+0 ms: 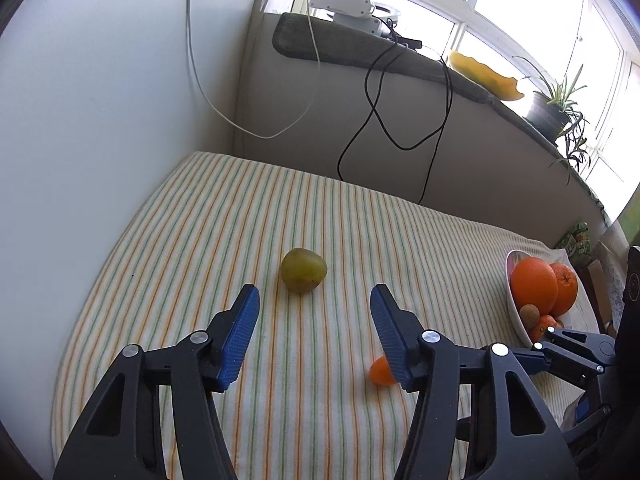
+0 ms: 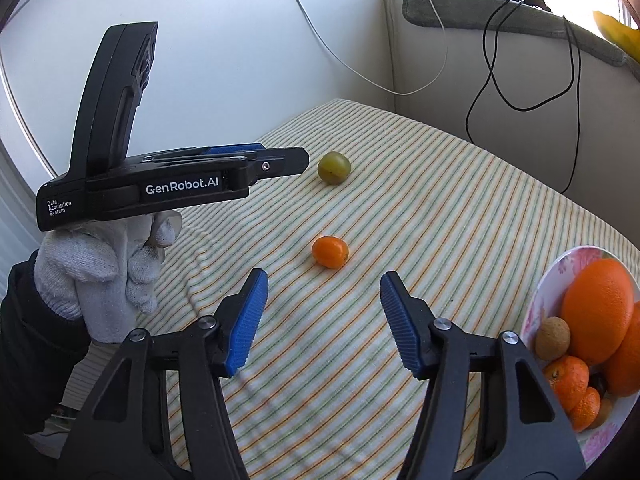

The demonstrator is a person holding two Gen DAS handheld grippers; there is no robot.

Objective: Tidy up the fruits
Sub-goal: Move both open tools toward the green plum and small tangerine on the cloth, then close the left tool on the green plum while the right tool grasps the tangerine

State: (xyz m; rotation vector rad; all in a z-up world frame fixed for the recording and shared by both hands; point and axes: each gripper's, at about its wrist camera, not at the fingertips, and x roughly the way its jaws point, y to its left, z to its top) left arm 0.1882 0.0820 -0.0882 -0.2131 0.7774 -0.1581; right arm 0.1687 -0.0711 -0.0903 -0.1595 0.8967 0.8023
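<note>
A green round fruit (image 1: 303,270) lies on the striped cloth (image 1: 200,240) just ahead of my left gripper (image 1: 315,296), which is open with nothing between its blue pads. A small orange fruit (image 2: 330,252) lies just beyond my right gripper (image 2: 326,280), also open and empty. In the left wrist view this small orange fruit (image 1: 380,370) is half hidden behind the right finger. A white floral bowl (image 2: 540,296) at the right holds large oranges (image 2: 596,308), tangerines and a brown kiwi (image 2: 553,338). The green fruit (image 2: 334,168) lies further back, in front of the left gripper (image 2: 298,160).
A gloved hand (image 2: 100,280) holds the left gripper. Walls close the cloth's left and far sides, with a white cable (image 1: 256,128) and black cables (image 1: 376,112) hanging down. A ledge above carries a power strip (image 1: 340,2), a yellow dish (image 1: 486,76) and a potted plant (image 1: 552,108).
</note>
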